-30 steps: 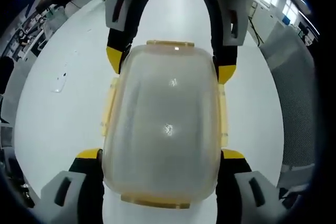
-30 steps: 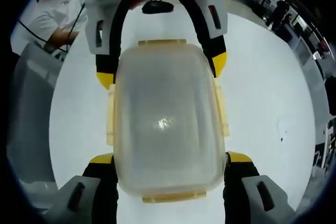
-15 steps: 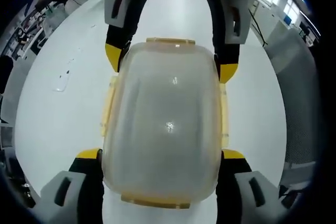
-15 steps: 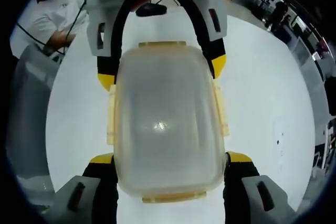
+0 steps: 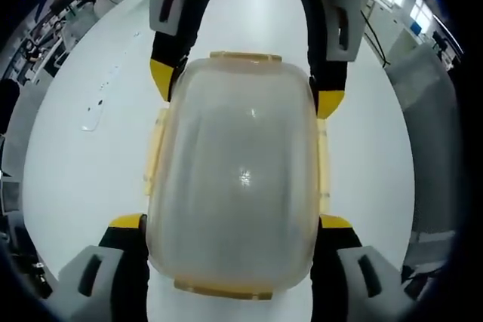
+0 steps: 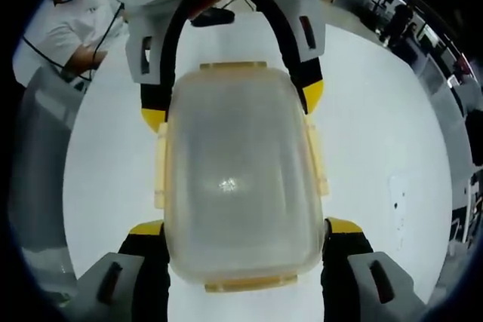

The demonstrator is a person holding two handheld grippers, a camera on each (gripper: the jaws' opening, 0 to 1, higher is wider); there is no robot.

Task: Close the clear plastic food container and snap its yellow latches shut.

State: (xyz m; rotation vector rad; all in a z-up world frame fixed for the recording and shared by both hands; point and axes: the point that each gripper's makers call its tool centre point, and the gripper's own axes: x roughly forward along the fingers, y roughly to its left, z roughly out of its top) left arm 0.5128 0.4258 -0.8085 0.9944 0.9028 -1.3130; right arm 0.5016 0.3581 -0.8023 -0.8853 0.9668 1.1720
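Observation:
The clear plastic container [image 5: 238, 179] with its lid on lies lengthwise between both grippers over the white table [image 5: 75, 186]. Yellow latches [image 5: 245, 57] show at both ends and along both long sides; I cannot tell whether they are snapped. My left gripper [image 5: 230, 222] is shut on the near end, its yellow-tipped jaws pressing both sides. The right gripper [image 5: 246, 90] clamps the far end. In the right gripper view the same container [image 6: 238, 186] sits between my right gripper [image 6: 243, 226] below and the left gripper [image 6: 232, 106] above.
A small clear scrap [image 5: 92, 115] lies on the table to the left. A grey chair back [image 5: 434, 133] stands at the right edge. A person in a white shirt [image 6: 68, 28] is beyond the table, beside a grey panel [image 6: 38, 179].
The background has slid a little in both views as the hands moved. Both grippers keep the same hold on the container.

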